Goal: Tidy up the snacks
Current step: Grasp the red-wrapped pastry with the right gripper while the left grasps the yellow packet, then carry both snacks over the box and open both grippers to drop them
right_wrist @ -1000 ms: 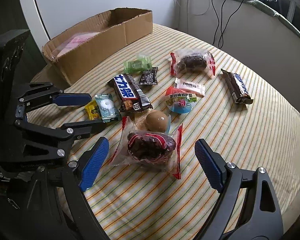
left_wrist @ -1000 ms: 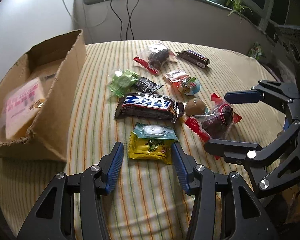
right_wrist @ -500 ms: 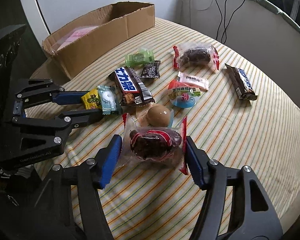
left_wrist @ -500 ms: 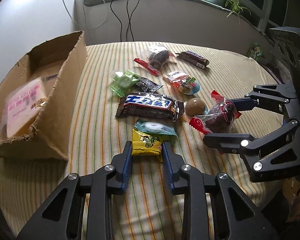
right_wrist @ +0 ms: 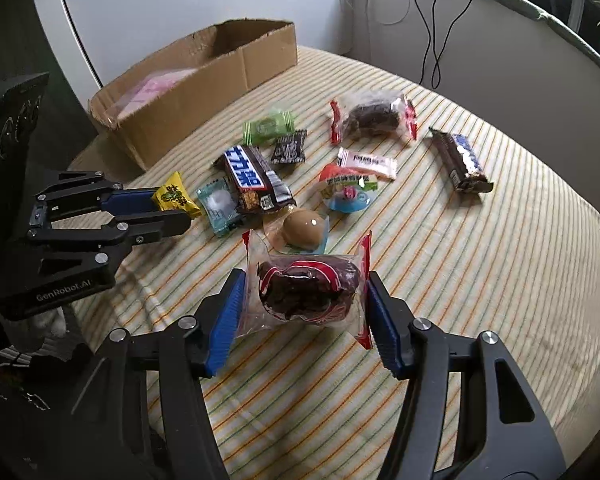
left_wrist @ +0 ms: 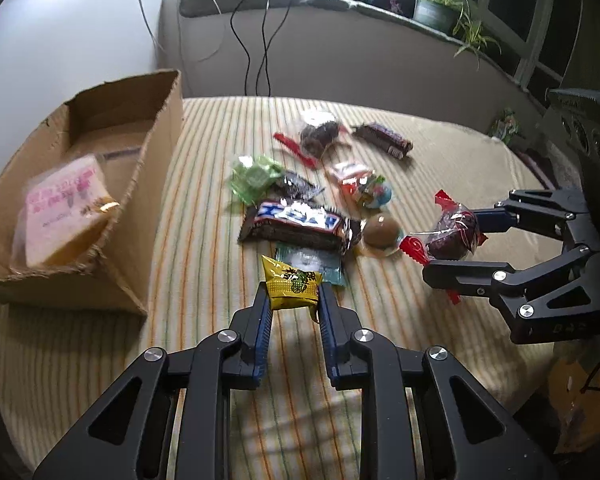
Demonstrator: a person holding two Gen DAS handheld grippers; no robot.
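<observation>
left gripper jaws clamp yellow candy (lifted) | right gripper jaws clamp dark cake packet

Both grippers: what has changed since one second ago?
Left gripper closed its jaws on the yellow candy packet and raised it. Right gripper closed on the red-edged cake packet. Other snacks and the cardboard box stayed in place.

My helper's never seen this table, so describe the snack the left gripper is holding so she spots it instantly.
Start at the cardboard box on the striped tablecloth. Just in front of it, the left gripper pinches a small yellow candy packet. It's the only yellow wrapper, beside a teal one.
</observation>
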